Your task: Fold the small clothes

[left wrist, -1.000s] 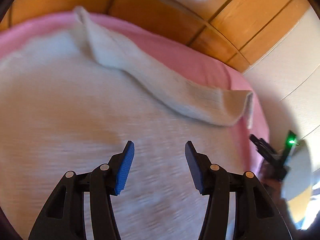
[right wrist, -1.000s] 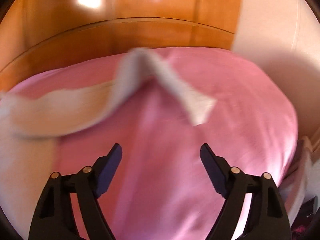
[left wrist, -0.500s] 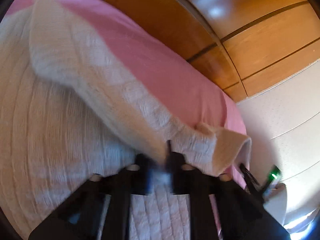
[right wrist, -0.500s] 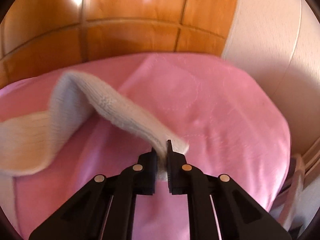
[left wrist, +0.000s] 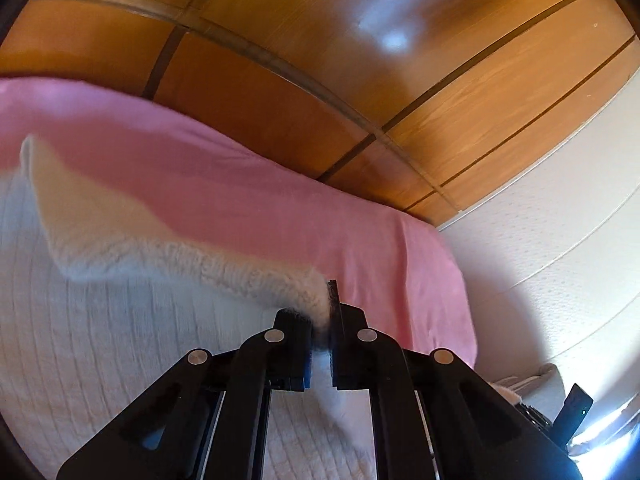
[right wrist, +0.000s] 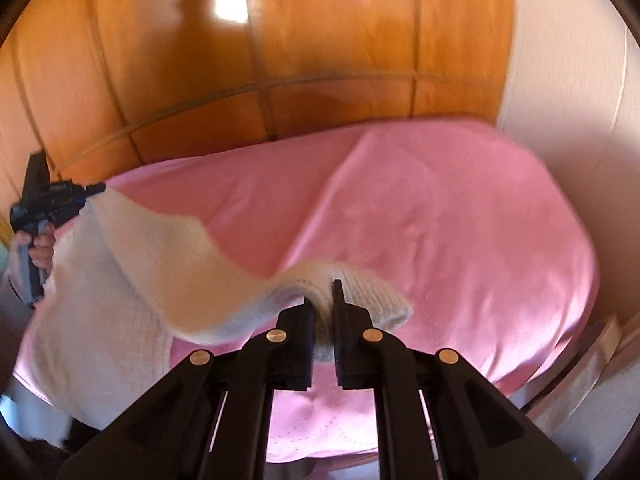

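A white knit sweater point(left wrist: 120, 320) lies on a pink bedsheet point(left wrist: 260, 208). My left gripper point(left wrist: 320, 320) is shut on the sweater's fabric where a sleeve point(left wrist: 132, 240) runs up to the left. My right gripper point(right wrist: 322, 312) is shut on the cuff end of a sleeve point(right wrist: 168, 264) and holds it lifted above the pink sheet point(right wrist: 440, 220). The sweater's body point(right wrist: 96, 340) hangs at the left of the right wrist view. The left gripper point(right wrist: 90, 192) shows there at the far left, held in a hand.
A wooden panelled headboard point(left wrist: 320, 60) stands behind the bed, also in the right wrist view point(right wrist: 280, 60). A white wall point(left wrist: 560, 220) is at the right. A dark device point(left wrist: 576, 412) sits low beside the bed at the right.
Both grippers went from open to shut on the sweater, and both have lifted the sleeve fabric up off the bed.
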A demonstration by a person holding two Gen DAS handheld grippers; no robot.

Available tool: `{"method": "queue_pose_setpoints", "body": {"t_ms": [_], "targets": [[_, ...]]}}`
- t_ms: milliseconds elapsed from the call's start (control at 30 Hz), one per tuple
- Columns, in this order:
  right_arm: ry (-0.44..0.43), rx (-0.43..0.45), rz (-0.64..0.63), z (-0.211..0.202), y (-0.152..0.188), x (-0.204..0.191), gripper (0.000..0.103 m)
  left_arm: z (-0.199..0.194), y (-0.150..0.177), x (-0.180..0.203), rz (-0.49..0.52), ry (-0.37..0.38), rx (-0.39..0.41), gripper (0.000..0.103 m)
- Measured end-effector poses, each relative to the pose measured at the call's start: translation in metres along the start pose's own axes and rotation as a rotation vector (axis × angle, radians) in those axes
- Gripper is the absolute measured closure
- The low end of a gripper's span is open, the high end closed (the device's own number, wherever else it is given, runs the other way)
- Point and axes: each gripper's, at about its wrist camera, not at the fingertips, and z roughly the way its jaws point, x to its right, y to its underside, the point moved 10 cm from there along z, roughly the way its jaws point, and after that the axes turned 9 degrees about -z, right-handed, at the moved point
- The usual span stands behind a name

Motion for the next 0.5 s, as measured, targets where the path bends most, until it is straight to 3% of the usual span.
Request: {"method": "queue_pose_setpoints", "body": {"t_ms": [100,200,300,333,367,400,433,500], "targets": [[-0.032,-0.061,0.127,0.031,-0.012,0.039,0.096,0.033,-0.026,0.01,-0.009,-0.072,-0.025,0.098],[0.02,-0.103,0.233,0.068,-0.027,0.084,0.096,0.075,-0.056,0.003,-0.043,-0.182,-0.035,0.097],[0.132,-0.102,0.344,0.113,-0.051,0.132,0.089,0.114,-0.071,-0.006,-0.106,-0.233,-0.062,0.074],[0.186,-0.085,0.365,0.119,-0.056,0.144,0.061,0.117,-0.078,-0.009,-0.106,-0.264,-0.028,0.061],[0.22,-0.06,0.391,0.121,-0.059,0.152,0.021,0.119,-0.082,-0.012,-0.09,-0.286,-0.002,0.053],[0.256,0.001,0.433,0.119,-0.062,0.162,0.018,0.118,-0.083,-0.012,-0.082,-0.288,0.002,0.03],[0.269,0.033,0.459,0.119,-0.061,0.165,0.02,0.115,-0.083,-0.015,-0.08,-0.286,0.006,0.023],[0.213,0.032,0.485,0.127,-0.05,0.153,0.021,0.1,-0.082,-0.026,-0.091,-0.289,0.05,0.023]]}}
